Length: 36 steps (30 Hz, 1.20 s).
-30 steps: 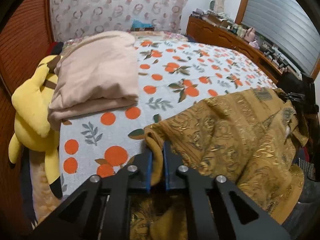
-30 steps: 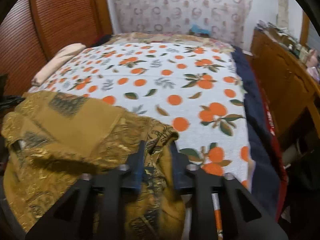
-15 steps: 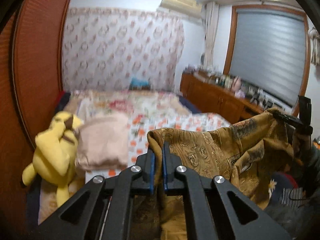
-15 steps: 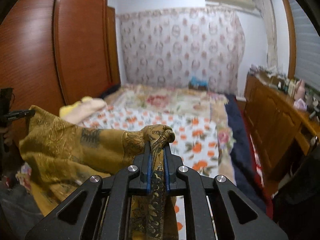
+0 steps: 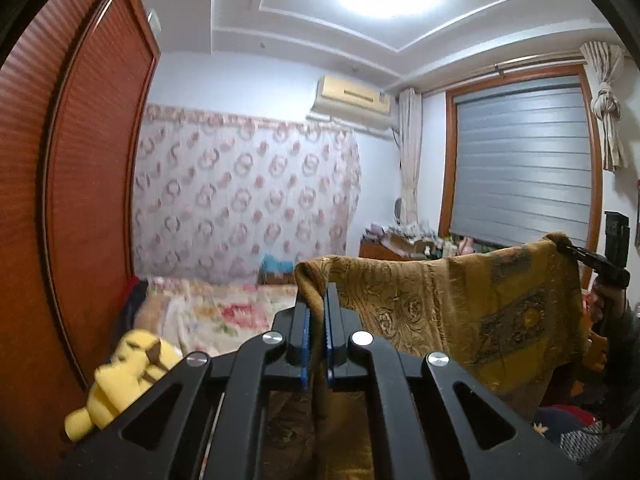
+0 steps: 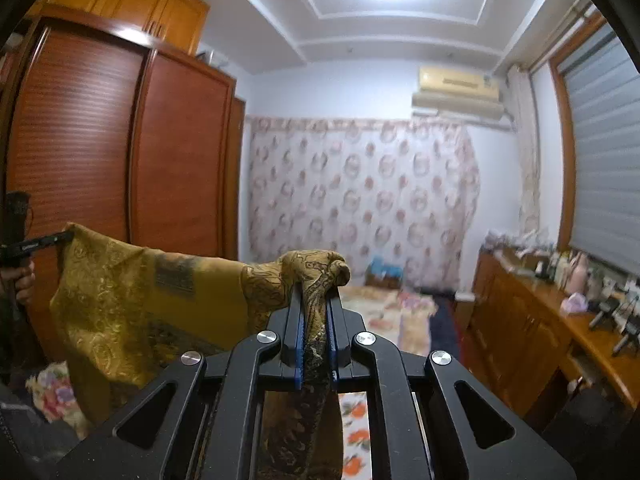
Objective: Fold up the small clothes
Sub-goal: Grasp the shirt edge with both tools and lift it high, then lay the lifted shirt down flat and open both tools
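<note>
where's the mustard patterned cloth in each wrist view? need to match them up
Left wrist: the mustard cloth runs from the left gripper, centre bottom, rightward to the right gripper at the right edge.
Right wrist: the cloth runs from the right gripper, centre bottom, leftward to the left gripper at the left edge.
Shared landmark: the air conditioner above the floral curtain.

A mustard-gold paisley garment hangs stretched in the air above the bed, pinched at 2 top corners, its body draping down between them.
</note>
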Available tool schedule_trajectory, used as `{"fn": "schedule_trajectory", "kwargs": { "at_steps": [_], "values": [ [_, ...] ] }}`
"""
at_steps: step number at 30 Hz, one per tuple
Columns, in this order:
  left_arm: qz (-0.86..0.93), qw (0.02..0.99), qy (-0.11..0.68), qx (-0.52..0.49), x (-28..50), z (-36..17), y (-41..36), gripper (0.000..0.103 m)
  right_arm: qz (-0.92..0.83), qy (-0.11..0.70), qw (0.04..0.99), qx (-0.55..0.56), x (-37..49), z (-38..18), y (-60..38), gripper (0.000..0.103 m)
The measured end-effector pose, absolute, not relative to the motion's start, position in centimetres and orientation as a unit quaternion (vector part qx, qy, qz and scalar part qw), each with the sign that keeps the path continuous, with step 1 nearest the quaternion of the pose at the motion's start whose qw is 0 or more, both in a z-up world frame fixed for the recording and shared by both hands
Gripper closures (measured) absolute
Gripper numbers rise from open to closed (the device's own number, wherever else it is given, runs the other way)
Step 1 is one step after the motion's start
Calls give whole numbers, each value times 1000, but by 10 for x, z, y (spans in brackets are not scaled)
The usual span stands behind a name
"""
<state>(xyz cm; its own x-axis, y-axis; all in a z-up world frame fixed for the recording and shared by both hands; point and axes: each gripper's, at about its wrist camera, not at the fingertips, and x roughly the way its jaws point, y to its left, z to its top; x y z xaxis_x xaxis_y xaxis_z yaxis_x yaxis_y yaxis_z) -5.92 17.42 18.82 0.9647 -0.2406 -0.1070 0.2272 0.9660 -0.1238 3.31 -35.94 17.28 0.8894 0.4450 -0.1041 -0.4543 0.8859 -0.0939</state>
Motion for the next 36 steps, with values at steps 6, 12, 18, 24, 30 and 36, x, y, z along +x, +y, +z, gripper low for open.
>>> {"fn": "schedule_trajectory", "kwargs": {
  "at_steps": [6,12,18,24,30,36],
  "values": [
    [-84,994,55,-33,-11,217,184,100,211,21,975,-68,58,212,-363,97],
    [-46,990,136,-5,114,170,187,95,163,91,978,-98,174,195,-335,97],
    [-25,965,260,-19,204,69,199,74,97,255,956,-109,325,76,-308,76],
    [-53,952,300,-23,186,22,189,48,94,324,937,-91,343,-15,-322,72],
    [-57,949,310,-5,160,6,164,47,126,329,932,-84,303,-41,-319,69],
    [-77,939,335,10,139,-26,139,47,146,338,928,-59,260,-70,-325,65]
  ]
}}
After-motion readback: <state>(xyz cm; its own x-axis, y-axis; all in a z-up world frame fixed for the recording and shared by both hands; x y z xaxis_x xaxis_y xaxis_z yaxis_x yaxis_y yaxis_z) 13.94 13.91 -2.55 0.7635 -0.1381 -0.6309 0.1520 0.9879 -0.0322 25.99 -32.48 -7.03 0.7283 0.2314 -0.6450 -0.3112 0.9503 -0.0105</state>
